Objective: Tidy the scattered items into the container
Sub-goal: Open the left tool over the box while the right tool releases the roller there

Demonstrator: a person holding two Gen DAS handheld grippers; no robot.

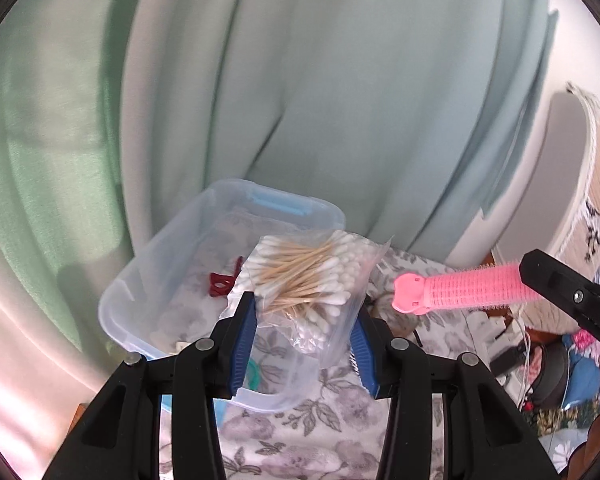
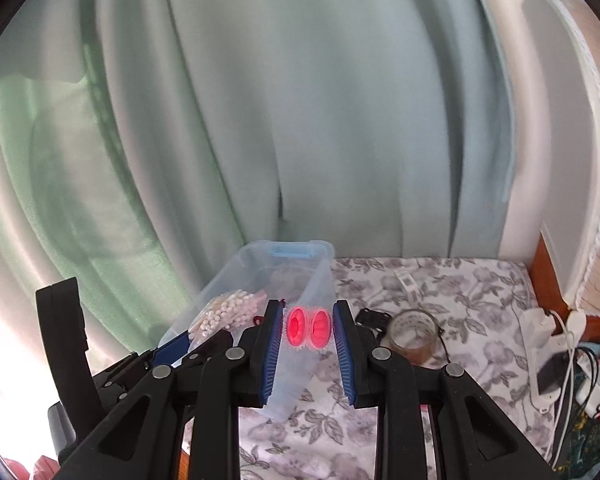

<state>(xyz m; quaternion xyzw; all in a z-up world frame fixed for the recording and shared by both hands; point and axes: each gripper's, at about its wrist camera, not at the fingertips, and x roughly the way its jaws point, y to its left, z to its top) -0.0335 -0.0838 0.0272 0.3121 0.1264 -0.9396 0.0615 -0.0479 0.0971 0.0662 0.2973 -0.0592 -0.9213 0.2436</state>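
I am finding no brand, label or writing that I can read on anything here.

My left tongs (image 1: pixel 306 316) are clamping a clear bag of cotton swabs (image 1: pixel 304 276), holding it above the near end of the clear plastic container (image 1: pixel 140 280). The swabs' wooden sticks are running roughly from 8 o'clock to 2 o'clock in the left wrist view. A dark red clip (image 1: pixel 220 282) is lying inside the container at about 9 o'clock from the bag.

My right tongs (image 2: pixel 306 330) are gripping a pink hair roller (image 2: pixel 308 327), just beside the container's right wall. In the left wrist view its long axis is lying nearly level, the clip end pointing toward 9 o'clock; in the right wrist view I am seeing it end-on.

A glass jar (image 2: pixel 412 334) is standing on the floral cloth (image 2: pixel 440 292) at 3 o'clock from the roller.
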